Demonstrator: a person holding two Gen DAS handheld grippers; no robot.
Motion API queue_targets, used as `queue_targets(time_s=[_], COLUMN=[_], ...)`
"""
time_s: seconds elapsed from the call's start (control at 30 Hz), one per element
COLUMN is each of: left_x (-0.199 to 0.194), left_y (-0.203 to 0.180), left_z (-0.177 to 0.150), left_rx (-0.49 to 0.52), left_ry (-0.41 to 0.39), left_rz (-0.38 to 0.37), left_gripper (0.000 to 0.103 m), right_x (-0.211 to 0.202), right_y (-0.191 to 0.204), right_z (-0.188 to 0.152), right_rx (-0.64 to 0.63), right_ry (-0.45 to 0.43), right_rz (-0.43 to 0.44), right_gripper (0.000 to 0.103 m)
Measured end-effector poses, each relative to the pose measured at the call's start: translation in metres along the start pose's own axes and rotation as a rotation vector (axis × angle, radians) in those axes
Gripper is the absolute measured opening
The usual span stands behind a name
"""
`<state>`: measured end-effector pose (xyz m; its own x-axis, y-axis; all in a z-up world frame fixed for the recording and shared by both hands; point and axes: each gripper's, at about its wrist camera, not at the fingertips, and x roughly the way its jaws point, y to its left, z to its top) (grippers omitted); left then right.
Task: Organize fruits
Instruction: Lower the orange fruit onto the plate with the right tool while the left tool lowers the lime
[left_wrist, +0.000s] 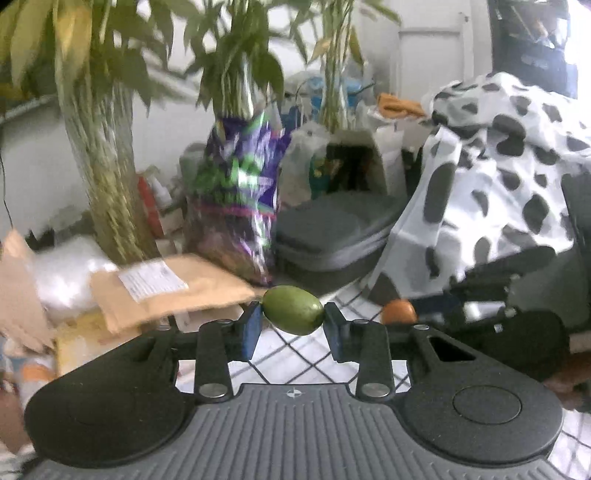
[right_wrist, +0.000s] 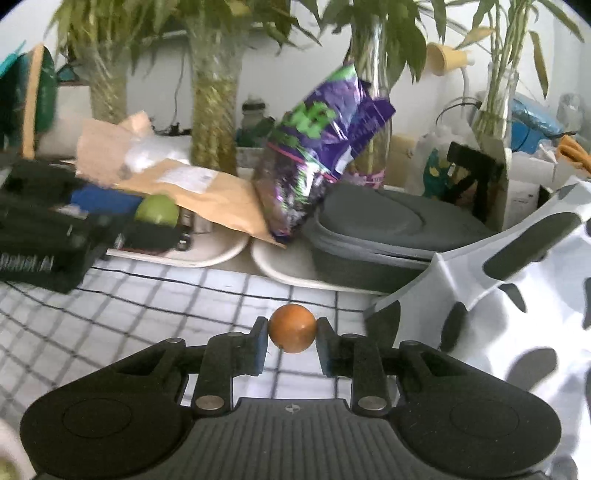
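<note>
Right wrist: checked tablecloth (right_wrist: 147, 314) below potted plants (right_wrist: 214, 110), purple bag (right_wrist: 314, 155).

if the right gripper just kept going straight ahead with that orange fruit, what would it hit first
Probably the purple snack bag, or the grey case beside it; only checked tablecloth lies between. Depth is hard to judge.

green oval fruit (left_wrist: 293, 310): lengthwise, held aloft | round orange fruit (right_wrist: 292, 333): held above checked cloth (right_wrist: 147, 302)
</note>
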<state>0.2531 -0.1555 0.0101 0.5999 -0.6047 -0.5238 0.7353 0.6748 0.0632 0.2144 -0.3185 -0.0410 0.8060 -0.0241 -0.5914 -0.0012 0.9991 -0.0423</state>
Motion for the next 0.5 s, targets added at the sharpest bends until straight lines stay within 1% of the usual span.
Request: queue_targets(time_s=[0.1, 0.2, 0.27, 0.33, 0.43, 0.5], left_x=[-0.023, -0.047, -0.063, -0.077, -0.093, -0.106], left_y=[-0.001, -0.003, -0.005, -0.005, -0.012, -0.013], left_z=[0.017, 0.036, 0.050, 0.062, 0.077, 0.089], left_rx=[0.014, 0.041, 0.067, 0.068, 0.136, 0.134], left_ry=[-0.028, -0.054, -0.074, -0.085, -0.103, -0.117], left_rz=[0.003, 0.012, 0.017, 0.006, 0.021, 0.016], left_gripper=[0.035, 0.035, 0.035, 0.035, 0.035, 0.035], right_x=[-0.022, -0.043, -0.058, -0.076, -0.099, -0.110], right_y=[0.006, 0.007, 0.006, 0.005, 0.006, 0.007], right_z=[0.001, 0.010, 0.019, 0.033, 0.049, 0.058], right_rx=[0.007, 0.006, 0.015, 0.014, -0.001, -0.015], right_ry=[0.011, 0.007, -0.007, -0.032, -0.064, -0.080], right_rz=[0.020, 0.030, 0.038, 0.043, 0.048, 0.048], right_gripper=[0.028, 0.028, 0.028, 0.028, 0.028, 0.028])
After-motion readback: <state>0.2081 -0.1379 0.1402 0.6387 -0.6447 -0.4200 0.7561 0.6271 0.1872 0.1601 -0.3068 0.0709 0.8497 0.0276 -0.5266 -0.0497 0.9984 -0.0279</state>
